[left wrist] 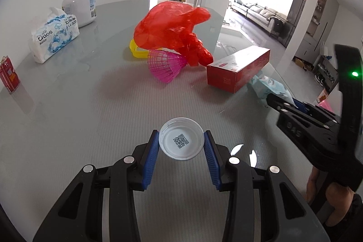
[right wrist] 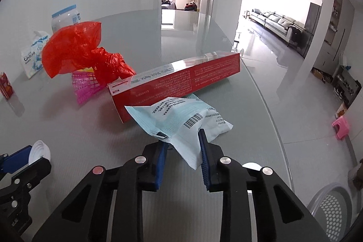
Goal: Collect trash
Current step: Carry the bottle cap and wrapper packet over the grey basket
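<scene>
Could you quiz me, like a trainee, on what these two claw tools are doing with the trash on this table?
1. True or false: the left gripper has its pads on either side of a white bottle cap.
2. What does the right gripper pinch?
A. the red plastic bag
B. the light blue wrapper
C. the long red box
3. Fill in: the pink mesh basket lies on its ____ beside the red bag.

Key:
1. True.
2. B; the wrapper's lower end sits between the blue pads.
3. Side.
</scene>
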`<state>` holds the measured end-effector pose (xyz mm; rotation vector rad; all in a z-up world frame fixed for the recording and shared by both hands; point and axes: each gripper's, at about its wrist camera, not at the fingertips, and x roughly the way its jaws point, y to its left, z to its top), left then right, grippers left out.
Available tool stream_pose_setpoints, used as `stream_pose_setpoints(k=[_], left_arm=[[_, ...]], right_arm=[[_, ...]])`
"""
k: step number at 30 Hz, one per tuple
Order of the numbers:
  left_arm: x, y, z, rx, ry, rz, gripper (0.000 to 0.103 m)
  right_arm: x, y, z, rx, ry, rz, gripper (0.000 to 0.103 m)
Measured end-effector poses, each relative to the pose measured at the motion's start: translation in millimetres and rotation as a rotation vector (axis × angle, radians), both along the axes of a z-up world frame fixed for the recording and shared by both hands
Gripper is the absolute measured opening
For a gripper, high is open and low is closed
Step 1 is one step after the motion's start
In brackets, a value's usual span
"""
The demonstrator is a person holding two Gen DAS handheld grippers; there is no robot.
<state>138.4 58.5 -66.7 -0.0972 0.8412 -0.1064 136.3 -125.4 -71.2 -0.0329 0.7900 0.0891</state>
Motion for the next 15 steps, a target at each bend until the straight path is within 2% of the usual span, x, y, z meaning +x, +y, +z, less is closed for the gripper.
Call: stream_pose_setpoints(k=[3, 8, 15], left_arm=[[-2.5, -0.9, 1.8, 0.003, -0.012, -0.003, 0.039], [-8.8, -6.6, 6.2, 0.007, -0.038, -0.02, 0.039], [-15.9, -16.6, 12.4, 0.028, -0.078, -0.052, 0.039]], right_arm=[[-13.7, -15.9, 4.8, 0.087, 0.002, -0.013, 0.026], [-36.9, -32.2, 14.2, 0.167, -0.002, -0.033, 0.026], [-68.1, -38.5, 23.8, 0.164, -0.02, -0.052, 0.025]])
